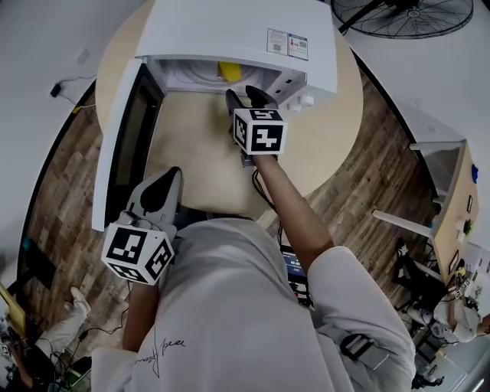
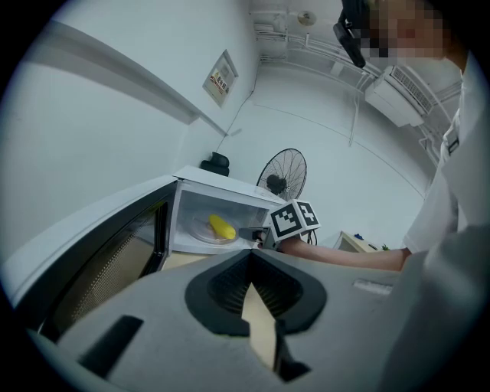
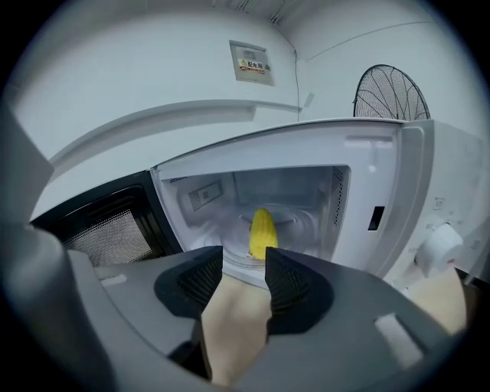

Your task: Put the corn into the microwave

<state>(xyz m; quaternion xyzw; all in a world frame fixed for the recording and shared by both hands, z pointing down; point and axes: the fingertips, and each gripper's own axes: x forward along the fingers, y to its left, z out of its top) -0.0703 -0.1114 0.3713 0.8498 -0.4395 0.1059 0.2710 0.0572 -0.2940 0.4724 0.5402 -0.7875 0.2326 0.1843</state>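
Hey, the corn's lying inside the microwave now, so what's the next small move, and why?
Probably draw the right tongs back from the opening. The corn already lies inside the microwave, the tongs stand apart and empty just outside it, and the door hangs wide open, so clearing its swing path seems to come first.

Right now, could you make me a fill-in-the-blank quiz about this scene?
The corn lies inside the microwave, whose door stands ___.
The right gripper's jaws are apart and hold ___.
The corn's colour is ___.
Beyond the round table stands a black ___.
Missing: open; nothing; yellow; fan.
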